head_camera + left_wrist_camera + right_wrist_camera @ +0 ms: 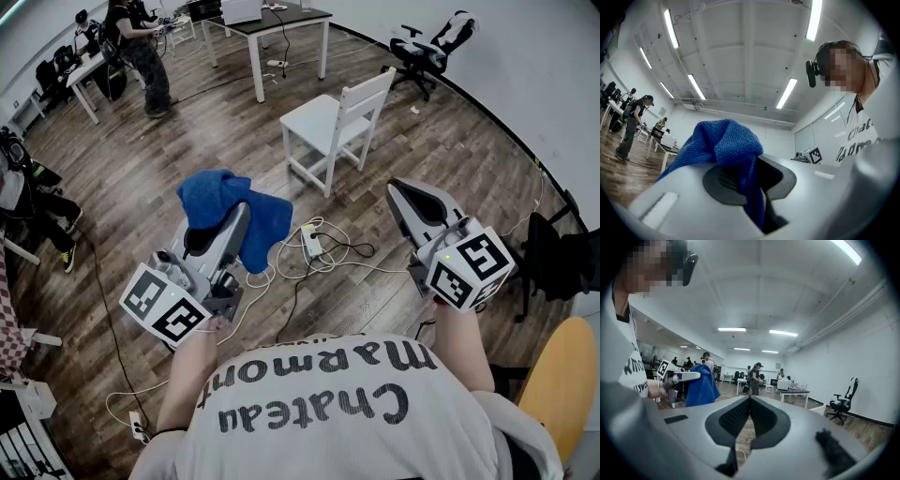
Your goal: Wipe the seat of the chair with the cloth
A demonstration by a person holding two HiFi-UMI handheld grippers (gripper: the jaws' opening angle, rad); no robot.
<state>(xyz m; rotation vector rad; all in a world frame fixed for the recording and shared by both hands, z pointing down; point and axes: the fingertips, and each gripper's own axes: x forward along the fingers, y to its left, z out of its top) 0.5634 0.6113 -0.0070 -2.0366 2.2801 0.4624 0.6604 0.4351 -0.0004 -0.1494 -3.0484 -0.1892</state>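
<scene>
- Ahead of both grippers and well apart from them, white chair (pixel 337 117) stands on wood floor (pixel 441 159). Its seat (pixel 314 120) is bare, with backrest (pixel 367 96) on the far-right side. The open seat edges face the person and leftward.
- left gripper (pixel 239 220) is clamped on blue cloth (pixel 225 199). The left gripper view shows fabric pinched between the jaws and the rest bunched over the tips.
- right gripper (pixel 405 195) has jaws together with nothing between them; only floor shows through the gap behind the tips.
- Key relation: seat lies forward and slightly right of the cloth-holding gripper and forward-left of the empty one. Reach looks about equal, but the left carries the cloth and the backrest doesn't block its side.
- Judgement: wiping not begun, as cloth is apart from seat. Next move likely means stepping in and lowering the left gripper onto the seat.
- Risk: cables (pixel 347 251) and power strip (pixel 312 246) lie on the floor between person and chair.
</scene>
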